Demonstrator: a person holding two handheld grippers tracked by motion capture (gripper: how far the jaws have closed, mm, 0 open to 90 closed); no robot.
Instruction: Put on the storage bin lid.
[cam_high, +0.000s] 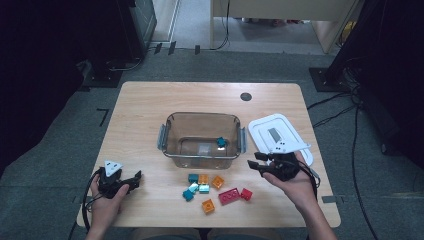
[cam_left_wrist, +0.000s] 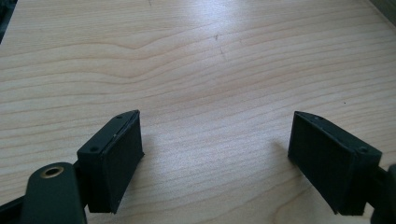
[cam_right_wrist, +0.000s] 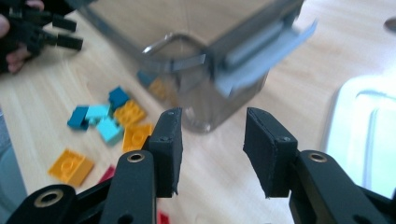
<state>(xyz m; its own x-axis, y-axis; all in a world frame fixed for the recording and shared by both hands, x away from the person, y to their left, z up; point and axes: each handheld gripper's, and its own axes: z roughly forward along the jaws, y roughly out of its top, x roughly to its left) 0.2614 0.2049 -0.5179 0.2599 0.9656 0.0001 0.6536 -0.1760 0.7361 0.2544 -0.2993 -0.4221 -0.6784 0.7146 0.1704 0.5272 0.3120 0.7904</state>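
High view: a clear container (cam_high: 202, 140) is recorded at the middle of the bench (cam_high: 145, 105), one teal brick (cam_high: 220, 142) lying inside it at the right; a white lid (cam_high: 278, 136) is laid just to its right. A loose cluster of bricks (cam_high: 212, 188), teal, orange and red, is noted on the bench in front of the container. The left gripper (cam_high: 134, 180) is held well apart at the near left; the right gripper (cam_high: 256, 162) is poised beside the container's near right corner, jaws empty. Left gripper view: jaws are spread wide over bare wood, nothing between them; the bricks and container are not covered here. Right gripper view: jaws are parted with a moderate gap, nothing pinched; the container's grey latch (cam_right_wrist: 261, 60) is seen close ahead, a detail too small from above. Risk judged: the latch or wall may be struck by the jaws in reaching for the cluster, and closely packed bricks may be scattered or two pinched together.
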